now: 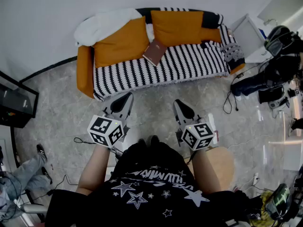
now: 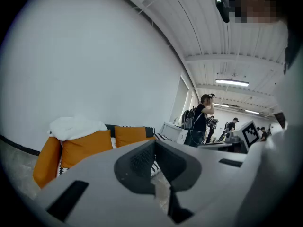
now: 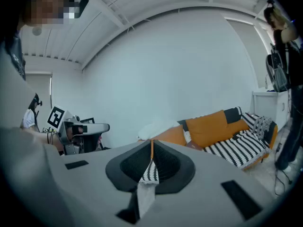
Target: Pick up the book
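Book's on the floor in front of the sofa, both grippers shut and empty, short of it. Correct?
No. The book lies on the sofa, against the orange cushions, not on the floor; the head view shows it. The rest holds: left gripper and right gripper are shut, empty and short of it.

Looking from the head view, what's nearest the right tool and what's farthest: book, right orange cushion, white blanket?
From the right tool:
1. Book, on the sofa seat.
2. Right orange cushion, behind the book.
3. White blanket, far left end.
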`<state>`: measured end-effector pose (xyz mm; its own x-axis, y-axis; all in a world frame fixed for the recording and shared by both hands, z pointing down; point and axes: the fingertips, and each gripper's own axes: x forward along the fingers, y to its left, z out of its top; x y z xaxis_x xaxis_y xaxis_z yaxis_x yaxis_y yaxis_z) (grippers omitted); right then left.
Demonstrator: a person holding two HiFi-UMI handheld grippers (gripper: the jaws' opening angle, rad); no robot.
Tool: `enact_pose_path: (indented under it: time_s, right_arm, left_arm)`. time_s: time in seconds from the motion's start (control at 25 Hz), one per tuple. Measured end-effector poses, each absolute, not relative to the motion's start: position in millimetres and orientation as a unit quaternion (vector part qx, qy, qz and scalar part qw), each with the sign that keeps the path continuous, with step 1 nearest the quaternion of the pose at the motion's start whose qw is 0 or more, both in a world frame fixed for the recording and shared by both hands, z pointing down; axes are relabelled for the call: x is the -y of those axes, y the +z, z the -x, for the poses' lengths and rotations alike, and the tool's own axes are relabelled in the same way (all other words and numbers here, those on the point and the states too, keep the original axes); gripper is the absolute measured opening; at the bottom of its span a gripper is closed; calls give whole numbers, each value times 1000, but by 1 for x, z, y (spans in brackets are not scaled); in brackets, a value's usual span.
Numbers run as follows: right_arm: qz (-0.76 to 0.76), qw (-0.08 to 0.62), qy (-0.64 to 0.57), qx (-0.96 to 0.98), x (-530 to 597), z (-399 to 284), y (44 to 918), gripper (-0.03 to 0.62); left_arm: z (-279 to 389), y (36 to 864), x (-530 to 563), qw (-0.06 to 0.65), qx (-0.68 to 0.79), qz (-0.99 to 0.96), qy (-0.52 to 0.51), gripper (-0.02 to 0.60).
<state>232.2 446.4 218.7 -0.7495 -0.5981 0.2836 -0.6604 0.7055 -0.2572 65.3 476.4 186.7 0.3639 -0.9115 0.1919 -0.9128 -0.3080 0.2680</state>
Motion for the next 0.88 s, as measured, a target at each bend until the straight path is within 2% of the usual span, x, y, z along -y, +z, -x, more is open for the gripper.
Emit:
enact_pose_path:
  time_s: [0.88]
  right_arm:
    - [-349,100,174,915,-460,-224,225,35]
  left_arm:
    - [-55,199,-482,187,550,-814,12,8]
